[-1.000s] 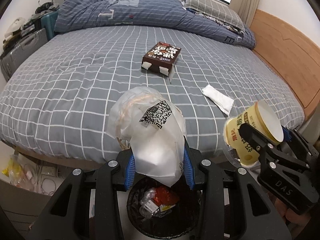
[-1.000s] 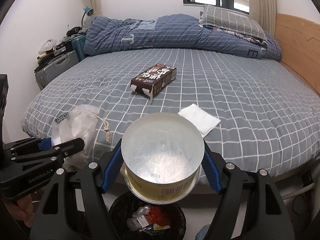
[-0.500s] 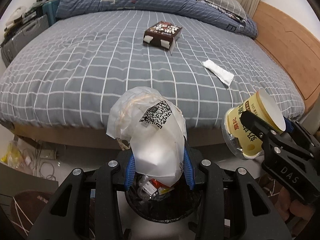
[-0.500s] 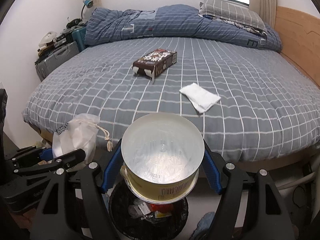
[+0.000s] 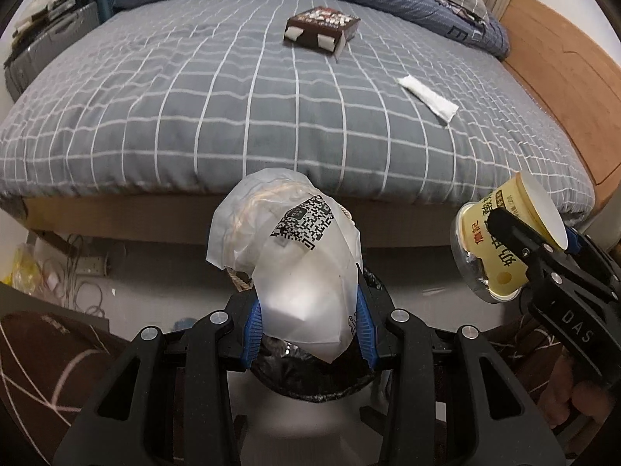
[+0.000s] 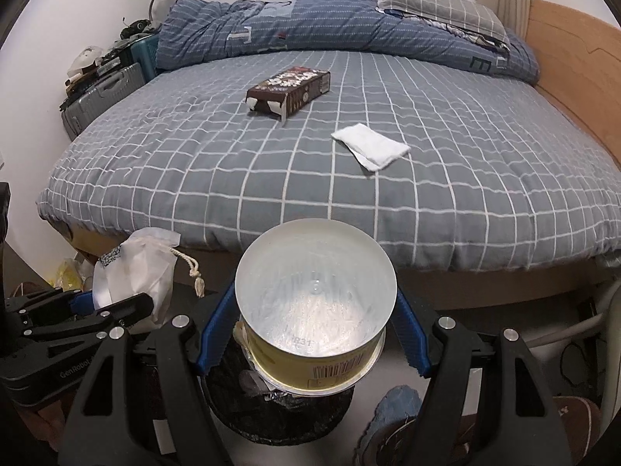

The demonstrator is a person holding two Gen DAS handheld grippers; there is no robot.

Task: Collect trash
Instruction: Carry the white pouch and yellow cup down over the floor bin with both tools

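The white plastic bag (image 5: pixel 299 272), printed with a black code patch, sits right between the blue pads of the left gripper (image 5: pixel 308 324), squeezed at its lower half, its crumpled top bulging up past the fingertips. The jaws stand fairly narrow, closed on the bag. Directly below it, the black-lined trash bin (image 5: pixel 310 372) shows its dark rim between the 2 fingers.

Over to the right gripper (image 6: pixel 310 334): it holds a yellow paper cup (image 6: pixel 314 310), jaws wide, both blue pads pressed against the cup's sides. The cup is tilted so its silvery inside faces the camera. Under it sits the same bin (image 6: pixel 279 415), its rim peeking out below the cup. From the left wrist view the cup (image 5: pixel 504 240) appears at the right edge, gripped by the right gripper (image 5: pixel 520 244), just beside the bag and level with it.

2 pieces remain on the grey checked bed (image 6: pixel 194 163): a brown carton (image 6: pixel 289 87) lying on its side near the middle, and a folded white tissue (image 6: pixel 370 145) to its right, nearer the foot edge. The 2 lie well apart from both grippers.
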